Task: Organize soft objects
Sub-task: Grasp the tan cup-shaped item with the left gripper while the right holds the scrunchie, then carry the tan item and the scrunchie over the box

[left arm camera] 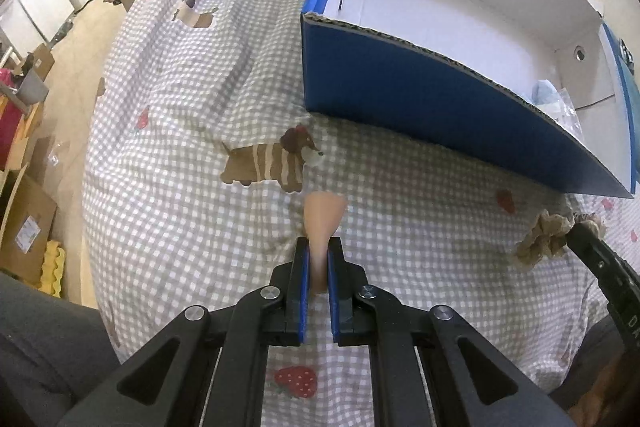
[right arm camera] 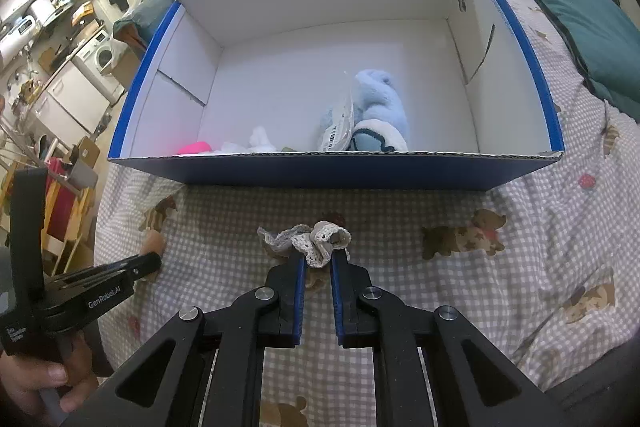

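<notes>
Left hand-held gripper (left arm camera: 318,247) pinches a thin peach cloth (left arm camera: 324,217), the blue box (left arm camera: 420,83) ahead to its right. Right hand-held gripper (right arm camera: 318,259) nips a lacy scrunchie (right arm camera: 308,239) by its edge, box straight ahead. Shallow bites — either could slip onto the bed (left arm camera: 180,147) short of the wall.

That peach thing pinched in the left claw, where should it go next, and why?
Probably forward and up over the near wall of the blue box. The left gripper is shut on the peach soft piece above the checked bedcover, short of the box, where a light blue plush already lies.
</notes>
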Tool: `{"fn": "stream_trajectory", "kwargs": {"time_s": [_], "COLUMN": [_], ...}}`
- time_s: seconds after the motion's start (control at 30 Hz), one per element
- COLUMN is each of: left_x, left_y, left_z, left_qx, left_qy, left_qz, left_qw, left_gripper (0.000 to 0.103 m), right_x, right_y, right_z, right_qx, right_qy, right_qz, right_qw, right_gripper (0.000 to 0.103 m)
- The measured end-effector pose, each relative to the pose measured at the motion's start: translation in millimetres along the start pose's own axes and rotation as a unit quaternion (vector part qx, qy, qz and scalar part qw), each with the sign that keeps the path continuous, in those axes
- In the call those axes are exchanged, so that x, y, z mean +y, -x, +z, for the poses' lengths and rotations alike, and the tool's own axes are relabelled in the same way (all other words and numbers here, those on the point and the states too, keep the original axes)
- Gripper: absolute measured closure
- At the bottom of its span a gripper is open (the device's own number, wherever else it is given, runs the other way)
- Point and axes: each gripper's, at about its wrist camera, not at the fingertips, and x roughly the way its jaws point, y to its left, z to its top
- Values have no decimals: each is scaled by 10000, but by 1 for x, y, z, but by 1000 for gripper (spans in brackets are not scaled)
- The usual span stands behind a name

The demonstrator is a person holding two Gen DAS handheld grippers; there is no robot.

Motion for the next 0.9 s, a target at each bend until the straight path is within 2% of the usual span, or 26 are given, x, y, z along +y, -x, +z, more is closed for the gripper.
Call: {"fn": "stream_trajectory", "kwargs": {"time_s": [0.13,0.2,0.3,0.37,0.4,0.43,0.5,0.7,0.8,0.9], "left_x": [-6,-11,-20,-21,-21,-22,-27,-41,-43,-44], "left_y": [0,2,29,47,53,59,73,123,137,134], "left_z": [-6,-3,3,3,5,5,2,17,30,52], "left_qx": [8,-120,-704,-1161,-1327,-1494,-1846,-2538,-2628,-2535], "left_qy": [5,30,74,113,95,72,-37,-208,-198,-222], "left_qz": [29,35,132,112,123,147,191,16,-80,-167], "left_qw": [10000,9999,9974,9931,9910,9886,9826,9670,9646,9669], "left_gripper": [95,95,95,95,95,95,95,95,95,95], "right_x": [2,4,8,12,15,15,20,24,14,0], "right_y": [-2,-2,9,24,38,38,51,77,92,98], "right_z": [0,0,3,6,7,7,9,21,34,51], "right_qx": [36,11,-245,-602,-958,-958,-1265,-1755,-1942,-2010], "right_qy": [43,69,121,156,205,205,308,490,275,129], "right_qz": [-5,25,210,468,692,692,824,670,715,686], "right_qw": [10000,10000,9994,9970,9928,9928,9881,9810,9780,9771], "right_gripper": [90,90,90,90,90,90,90,90,90,90]}}
